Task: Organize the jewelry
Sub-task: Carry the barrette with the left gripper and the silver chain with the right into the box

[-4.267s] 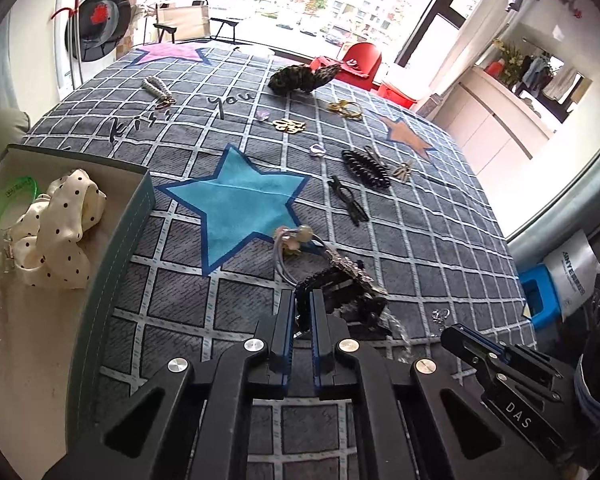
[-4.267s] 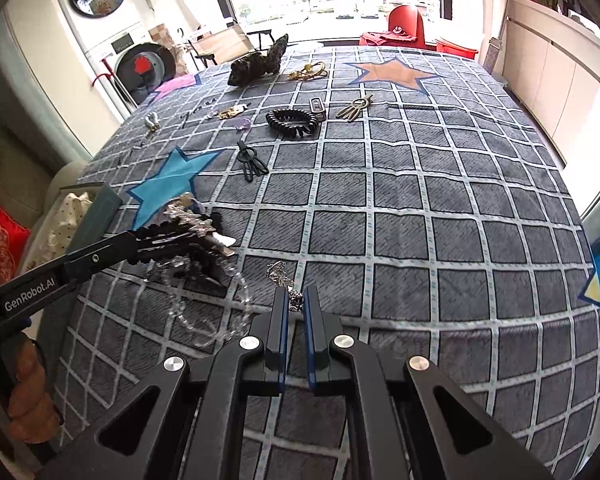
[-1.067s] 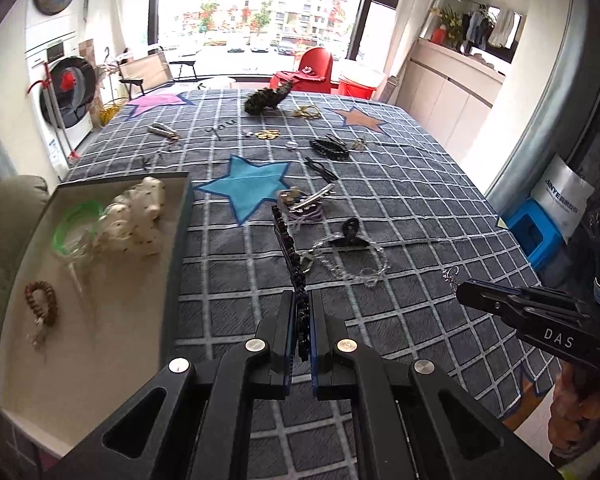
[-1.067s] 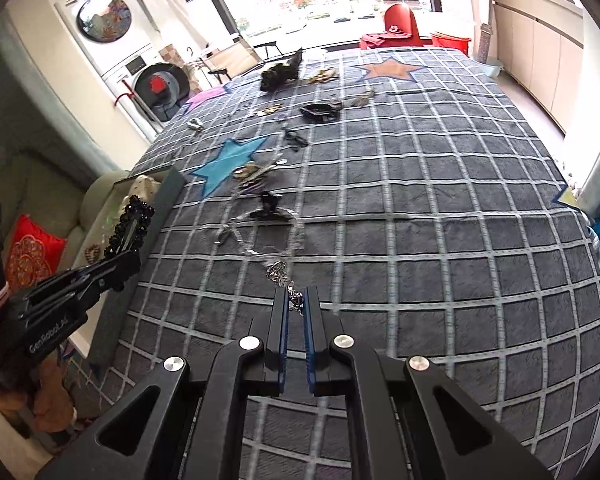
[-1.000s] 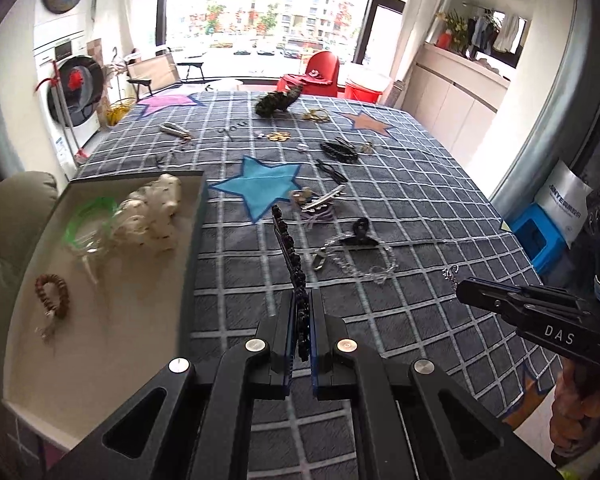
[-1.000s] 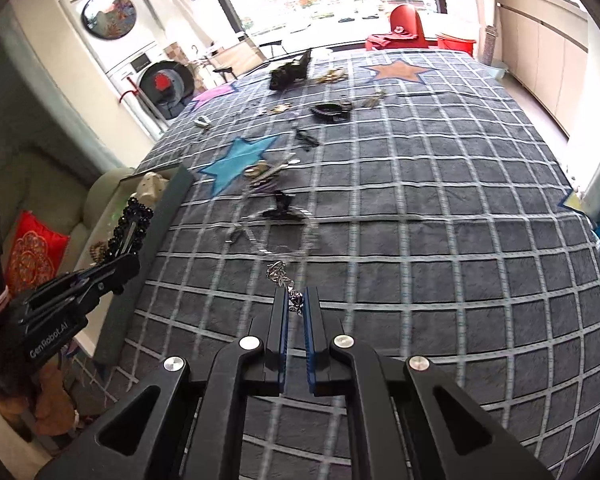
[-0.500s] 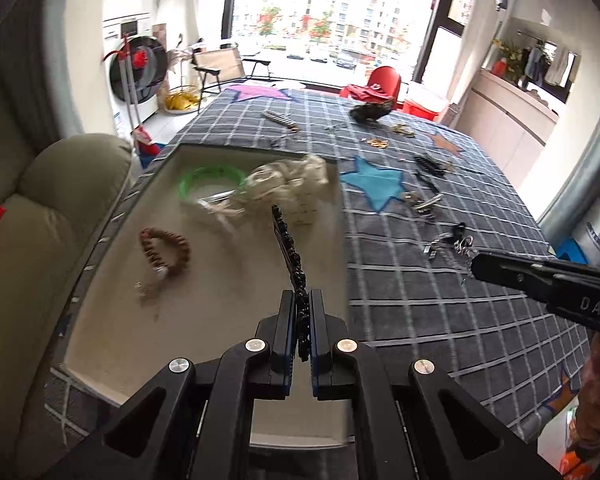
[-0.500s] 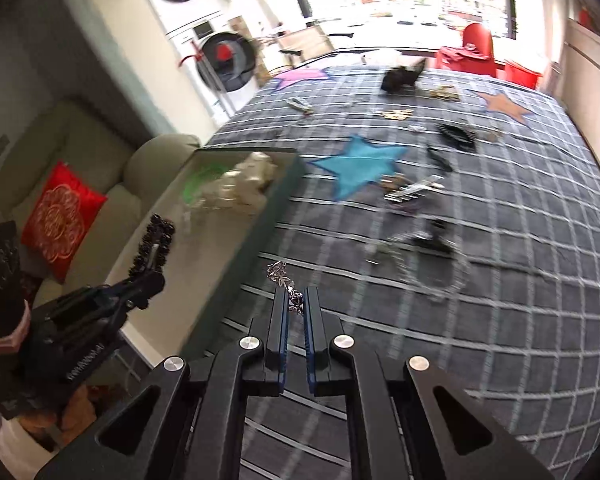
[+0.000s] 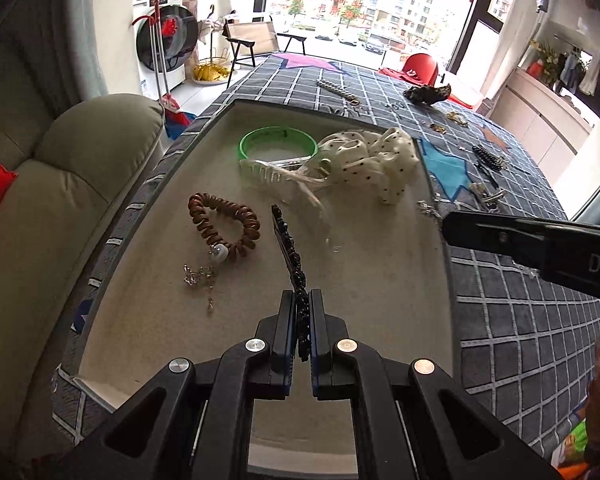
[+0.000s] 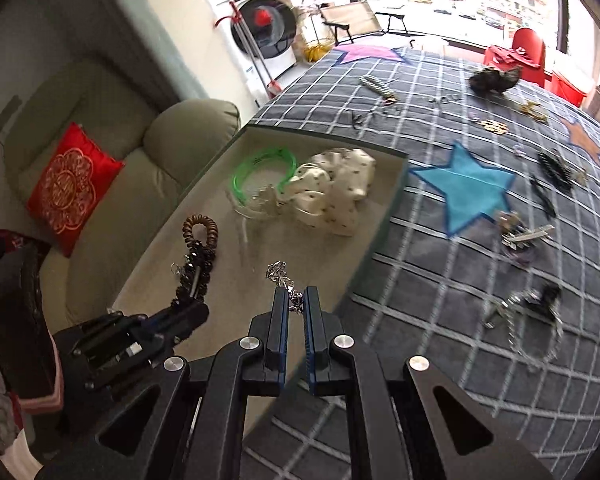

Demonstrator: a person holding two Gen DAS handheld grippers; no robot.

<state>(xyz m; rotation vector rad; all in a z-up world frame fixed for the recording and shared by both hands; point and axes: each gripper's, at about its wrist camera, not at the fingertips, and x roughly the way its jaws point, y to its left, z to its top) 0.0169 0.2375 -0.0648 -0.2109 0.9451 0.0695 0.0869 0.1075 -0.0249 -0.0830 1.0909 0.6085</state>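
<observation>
Your left gripper (image 9: 301, 300) is clamped on a black beaded hair clip (image 9: 287, 246), which sticks out forward from between the jaws over the middle of the beige tray (image 9: 380, 320). Your right gripper (image 10: 293, 300) is pinched tight on a small silver chain piece (image 10: 278, 272); it may be an earring or a charm, the view is too blurred to say. It hangs above the tray's near right part, close to the right wall.

In the tray, a brown coil bracelet (image 9: 224, 224) lies toward the left edge with a small silver chain (image 9: 200, 278) just in front of it. At the far end sit a green bangle (image 9: 278, 144), a clear plastic comb clip (image 9: 280, 178) and a cream polka-dot scrunchie (image 9: 374, 160), the scrunchie touching the far right corner.

The tray rests at the left edge of the grey checked tablecloth (image 10: 440, 248). Out on the cloth, beside the blue star (image 10: 466, 186), are a silver clip (image 10: 528, 236), a black claw clip with a clear bead bracelet (image 10: 534, 320) near the right edge, a black comb clip (image 10: 556, 170), and a dark fluffy piece (image 10: 494, 78) toward the far edge.
</observation>
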